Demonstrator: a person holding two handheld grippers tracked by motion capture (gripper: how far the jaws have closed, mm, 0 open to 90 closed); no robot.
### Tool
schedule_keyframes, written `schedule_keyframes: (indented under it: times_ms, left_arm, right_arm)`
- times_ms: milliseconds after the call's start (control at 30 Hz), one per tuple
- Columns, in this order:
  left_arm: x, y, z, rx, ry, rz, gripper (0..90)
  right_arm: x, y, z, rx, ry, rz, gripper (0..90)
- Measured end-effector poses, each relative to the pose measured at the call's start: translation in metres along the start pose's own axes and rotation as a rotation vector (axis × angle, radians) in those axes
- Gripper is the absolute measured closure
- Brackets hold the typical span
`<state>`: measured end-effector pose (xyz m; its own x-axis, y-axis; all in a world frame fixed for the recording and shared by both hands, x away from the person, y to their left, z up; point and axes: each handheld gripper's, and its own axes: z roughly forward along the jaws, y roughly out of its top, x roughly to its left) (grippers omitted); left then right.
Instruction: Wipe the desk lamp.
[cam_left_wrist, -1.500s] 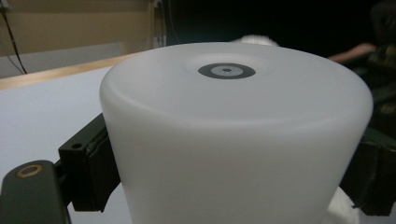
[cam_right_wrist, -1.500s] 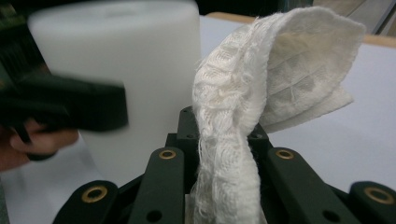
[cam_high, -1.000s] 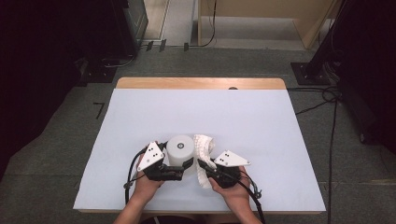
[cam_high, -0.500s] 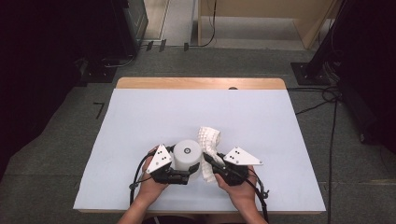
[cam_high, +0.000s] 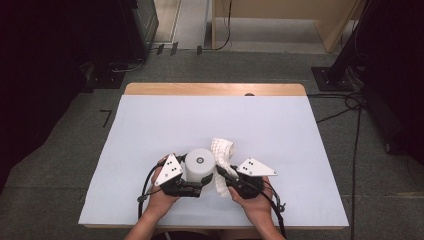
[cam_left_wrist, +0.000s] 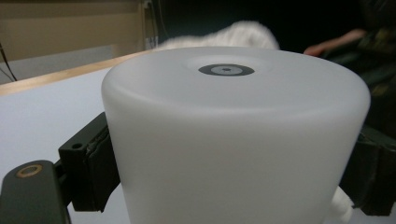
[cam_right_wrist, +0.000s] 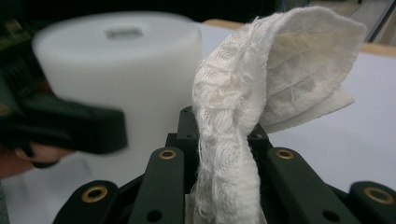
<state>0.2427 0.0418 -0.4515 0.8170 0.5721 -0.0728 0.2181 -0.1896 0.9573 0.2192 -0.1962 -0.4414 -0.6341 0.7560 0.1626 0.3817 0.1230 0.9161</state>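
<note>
- The left gripper (cam_high: 199, 187) has its jaws spread wide around the white frosted cylinder (cam_high: 199, 164), a pad pressed on each flank as the left gripper view shows; the cylinder (cam_left_wrist: 233, 135) stands upright near the front edge of the pale blue table cover (cam_high: 150, 130).
- The right gripper (cam_high: 223, 176) is nearly closed, pinching a white woven cloth (cam_high: 222, 150); the cloth (cam_right_wrist: 243, 121) rises from between the jaws and folds over just beside the cylinder.
- Likely risk: the smooth, rounded wall may slip or twist in the pads if the cloth is rubbed hard against it; the cylinder could tip.
- The cloth is held by a thin bunch; a drag across the surface could pull it free.
- The two grippers sit close together; they might knock jaws.
</note>
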Motion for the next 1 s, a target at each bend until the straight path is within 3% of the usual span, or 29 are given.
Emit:
schedule_keyframes:
  times_ms: [67,133,233,367,433,600,800,933,1000]
  left_arm:
    - [0.001,-0.003,0.002,0.000,0.009,0.009,9.1]
    - [0.004,-0.006,0.005,-0.012,0.046,0.030,9.0]
    - [0.012,-0.013,0.007,-0.042,0.084,0.019,9.0]
    - [0.015,-0.020,0.009,-0.008,0.129,0.081,8.9]
    - [0.015,-0.022,0.009,-0.011,0.131,0.087,8.9]
    - [0.014,-0.025,0.006,-0.009,0.147,0.076,8.8]
    - [0.006,-0.022,0.002,-0.004,0.223,0.007,0.0]
    - [-0.006,-0.022,0.008,0.029,0.320,0.005,0.0]
    - [-0.007,-0.022,0.010,0.033,0.345,-0.005,0.0]
  right_arm:
    - [0.000,0.004,-0.005,-0.022,-0.002,-0.011,75.7]
    - [-0.002,0.005,-0.007,-0.027,-0.011,-0.019,75.7]
    - [-0.009,0.002,-0.007,-0.018,-0.042,-0.006,75.7]
    - [-0.016,-0.003,-0.005,-0.006,-0.059,0.014,75.7]
    - [-0.016,-0.003,-0.004,-0.003,-0.057,0.018,75.7]
    - [-0.016,-0.004,-0.003,0.001,-0.056,0.015,75.7]
    - [-0.015,-0.005,-0.002,0.008,-0.054,0.018,75.7]
    - [-0.016,-0.007,-0.002,0.011,-0.055,0.021,75.7]
    - [-0.017,-0.007,-0.001,0.014,-0.057,0.021,75.7]
